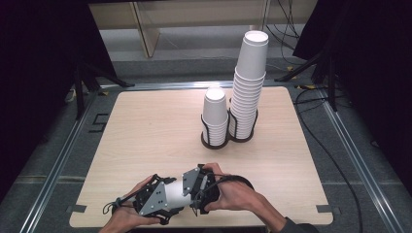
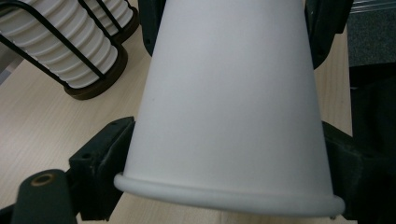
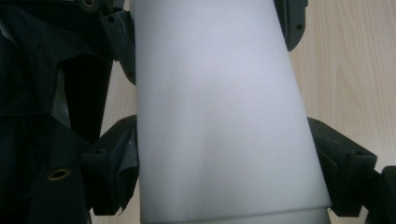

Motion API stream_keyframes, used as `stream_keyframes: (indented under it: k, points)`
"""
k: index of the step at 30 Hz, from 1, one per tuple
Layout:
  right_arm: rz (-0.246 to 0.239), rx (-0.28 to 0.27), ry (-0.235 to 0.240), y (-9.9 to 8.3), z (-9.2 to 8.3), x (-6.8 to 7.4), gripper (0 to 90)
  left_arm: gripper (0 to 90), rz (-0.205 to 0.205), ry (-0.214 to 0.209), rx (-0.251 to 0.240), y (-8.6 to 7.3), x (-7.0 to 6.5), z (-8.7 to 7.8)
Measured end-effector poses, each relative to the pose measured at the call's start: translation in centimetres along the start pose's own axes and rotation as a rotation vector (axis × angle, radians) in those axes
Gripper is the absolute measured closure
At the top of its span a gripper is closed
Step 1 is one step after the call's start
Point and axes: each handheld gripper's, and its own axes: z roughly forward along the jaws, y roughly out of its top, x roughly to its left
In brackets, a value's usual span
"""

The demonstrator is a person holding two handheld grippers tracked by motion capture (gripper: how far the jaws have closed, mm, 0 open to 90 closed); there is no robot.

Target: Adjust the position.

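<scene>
Both grippers are clamped on white paper cup material lying on its side between them at the near edge of the table. My left gripper is clenched — in its own view the two black jaws press against the flanks of the cup near the rolled rim, which sits closest to the camera, the body narrowing away toward the other gripper. My right gripper grasps from the opposite end; in its view the jaws bear on both sides of the white wall, and a faint step line low on that wall hints at one cup nested in another, though I cannot tell how many are in the grip. Count so far: two grippers, two hands, one white piece held between them just above the wood. Further out, toward the middle-far part of the table, two black wire holders stand touching side by side. The left one carries a short stack of cups; the right one carries a tall stack, roughly twice as high, leaning slightly — individual rims too many and too fine for me to count reliably. Cables trail on the floor to the right.
</scene>
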Motion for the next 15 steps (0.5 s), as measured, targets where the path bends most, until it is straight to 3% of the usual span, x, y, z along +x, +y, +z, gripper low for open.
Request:
stream_keyframes:
  k: [7, 12, 15]
  points:
    - [-0.056, 0.008, -0.001, -0.1, 0.1, -0.2, 23.4, 13.4, 0.016, -0.002, -0.008, -0.1, 0.1, 0.0]
    - [-0.046, -0.022, 0.007, -0.5, -0.3, -0.6, 22.8, 8.1, -0.035, -0.006, -0.114, -0.8, 0.6, 0.1]
    - [0.009, -0.081, 0.037, -1.2, -0.8, -1.0, 22.9, 7.5, -0.099, -0.02, -0.213, -1.1, 1.0, -0.3]
